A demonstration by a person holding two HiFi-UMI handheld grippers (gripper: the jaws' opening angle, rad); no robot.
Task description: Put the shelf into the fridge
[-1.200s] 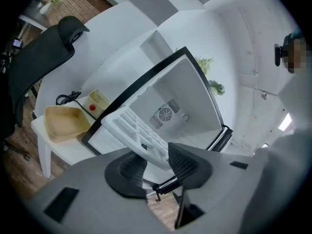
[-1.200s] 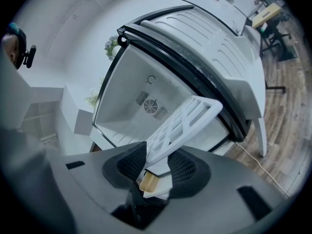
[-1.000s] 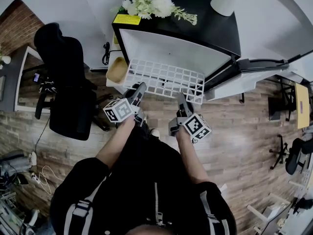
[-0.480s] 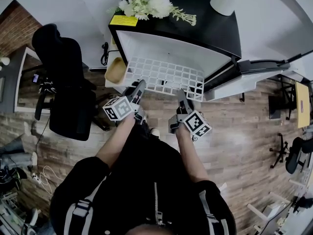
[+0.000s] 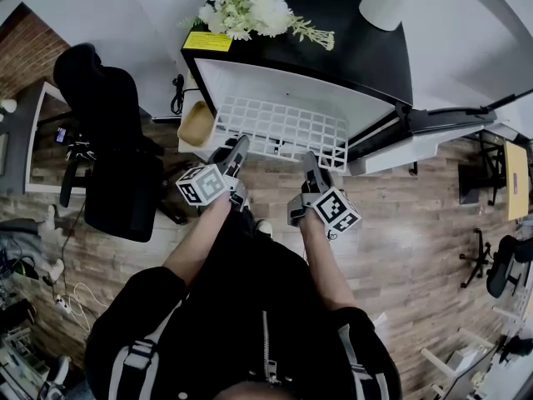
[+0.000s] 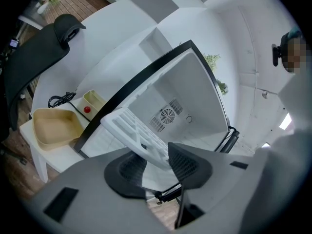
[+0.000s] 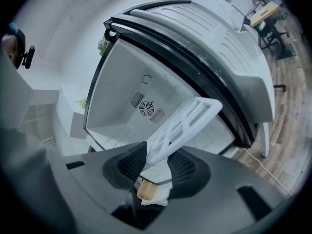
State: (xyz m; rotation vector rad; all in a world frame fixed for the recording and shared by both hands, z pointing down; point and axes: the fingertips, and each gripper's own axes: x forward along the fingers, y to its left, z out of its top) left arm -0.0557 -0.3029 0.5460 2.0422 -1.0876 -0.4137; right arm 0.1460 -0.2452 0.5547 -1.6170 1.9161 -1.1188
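Shelf (image 5: 279, 130) is partway into the open fridge (image 5: 350, 52), front edge sticking out. Left gripper (image 5: 236, 150) and right gripper (image 5: 309, 163) each have fingers clamped on that front rim. Looks like a light, stiff plastic grid, probably slick. Best held near both front corners and kept level.

One shelf (image 5: 279, 132), one fridge (image 5: 337, 40), two hand-held grippers (image 5: 236, 152) (image 5: 310, 167).

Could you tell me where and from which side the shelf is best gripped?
Grip the shelf by its near edge rail, from the person's side, one tongs towards each end, as the left tongs and right tongs do now. It is a wide flat grid, and its far edge must stay free to enter the fridge.
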